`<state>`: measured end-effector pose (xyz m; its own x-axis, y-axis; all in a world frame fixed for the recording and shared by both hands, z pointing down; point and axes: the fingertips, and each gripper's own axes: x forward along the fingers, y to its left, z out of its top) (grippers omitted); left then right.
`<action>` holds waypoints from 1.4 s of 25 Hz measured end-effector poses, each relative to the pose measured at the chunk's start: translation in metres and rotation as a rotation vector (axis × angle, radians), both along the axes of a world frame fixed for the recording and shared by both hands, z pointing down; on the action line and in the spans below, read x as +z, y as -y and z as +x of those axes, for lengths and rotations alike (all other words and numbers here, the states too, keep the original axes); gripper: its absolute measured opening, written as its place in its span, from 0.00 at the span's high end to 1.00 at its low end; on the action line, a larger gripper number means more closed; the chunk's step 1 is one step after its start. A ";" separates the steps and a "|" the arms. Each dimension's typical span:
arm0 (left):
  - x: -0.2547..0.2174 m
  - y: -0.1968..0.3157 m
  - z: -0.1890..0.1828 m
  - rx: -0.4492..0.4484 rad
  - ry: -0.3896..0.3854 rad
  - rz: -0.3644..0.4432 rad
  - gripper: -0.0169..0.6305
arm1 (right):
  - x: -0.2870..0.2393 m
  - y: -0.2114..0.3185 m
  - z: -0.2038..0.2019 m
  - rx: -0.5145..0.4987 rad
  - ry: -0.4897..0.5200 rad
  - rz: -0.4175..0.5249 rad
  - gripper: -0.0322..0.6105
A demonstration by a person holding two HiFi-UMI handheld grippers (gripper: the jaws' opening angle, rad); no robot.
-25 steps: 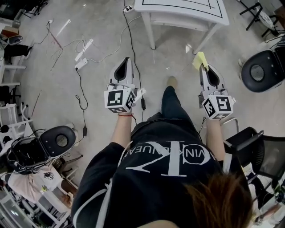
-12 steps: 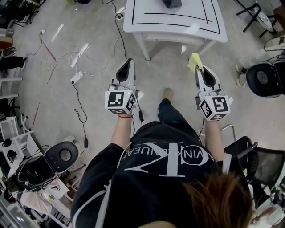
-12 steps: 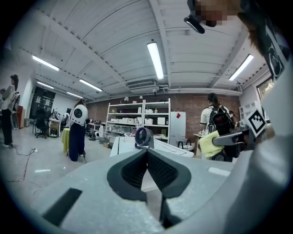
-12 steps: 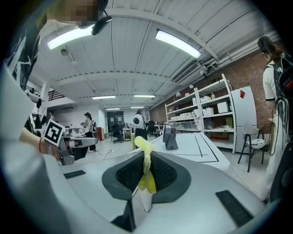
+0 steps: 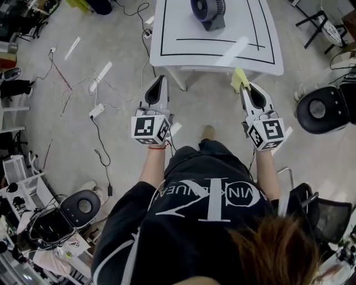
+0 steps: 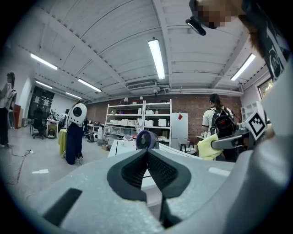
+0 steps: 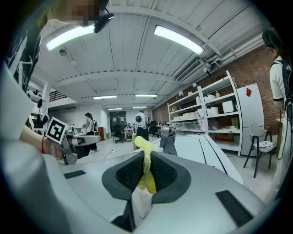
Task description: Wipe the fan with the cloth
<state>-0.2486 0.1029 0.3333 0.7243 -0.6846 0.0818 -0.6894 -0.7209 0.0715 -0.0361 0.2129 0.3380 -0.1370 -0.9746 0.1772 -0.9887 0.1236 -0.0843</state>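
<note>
While right gripper (image 5: 246, 88) clamps cloth (image 5: 239, 79), left gripper (image 5: 162, 78) closed, empty; both seemingly just short of table edge (image 5: 222, 70), fan (image 5: 208, 10) beyond.

I watch the white table (image 5: 261, 61) slide closer in the head view, and the fan (image 5: 208, 10) comes into sight on it. My left gripper (image 5: 159, 79) and right gripper (image 5: 246, 89) now sit by its near edge, with the yellow cloth (image 5: 239, 79) overlapping it.
</note>
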 end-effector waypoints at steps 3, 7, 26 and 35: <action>0.006 0.007 0.008 0.020 0.022 -0.014 0.96 | 0.000 0.016 0.001 -0.010 0.005 -0.004 0.89; 0.016 0.023 0.009 0.035 0.047 -0.042 0.96 | 0.008 0.036 -0.002 -0.019 0.016 -0.026 0.89; 0.015 0.146 0.130 0.399 0.010 -0.048 0.96 | 0.006 0.147 0.043 0.184 0.017 -0.036 0.89; 0.024 0.169 0.165 0.457 0.000 -0.069 0.96 | 0.022 0.173 0.073 0.225 0.025 -0.047 0.89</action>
